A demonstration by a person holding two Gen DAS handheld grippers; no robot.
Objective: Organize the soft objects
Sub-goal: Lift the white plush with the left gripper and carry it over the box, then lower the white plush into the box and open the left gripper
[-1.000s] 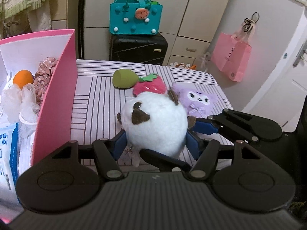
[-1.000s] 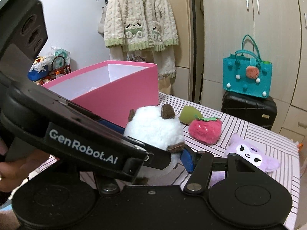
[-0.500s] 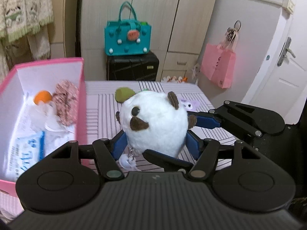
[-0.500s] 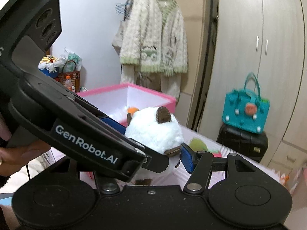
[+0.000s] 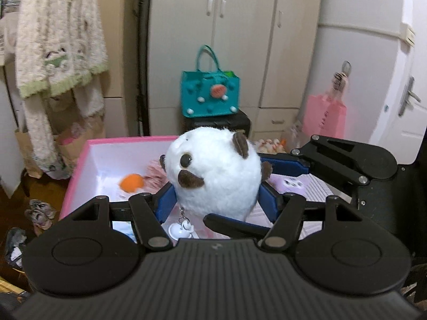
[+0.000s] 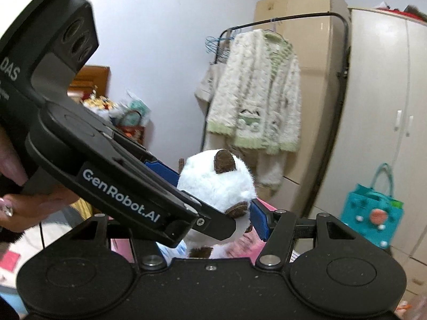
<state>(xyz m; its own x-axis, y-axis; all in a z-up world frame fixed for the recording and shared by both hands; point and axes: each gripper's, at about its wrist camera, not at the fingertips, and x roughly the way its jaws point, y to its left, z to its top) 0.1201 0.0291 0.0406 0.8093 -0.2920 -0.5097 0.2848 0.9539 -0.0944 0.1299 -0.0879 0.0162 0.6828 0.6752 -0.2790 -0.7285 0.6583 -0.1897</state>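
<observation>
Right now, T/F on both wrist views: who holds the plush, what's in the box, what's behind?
1. Both tongs, left and right, clamp the round white plush toy with brown ears. True.
2. The open pink box is empty. False: an orange ball and other items lie inside.
3. A teal felt handbag sits on a black suitcase. True.
4. The purple plush is in the pink box. False: it lies outside, right of the white plush.
</observation>
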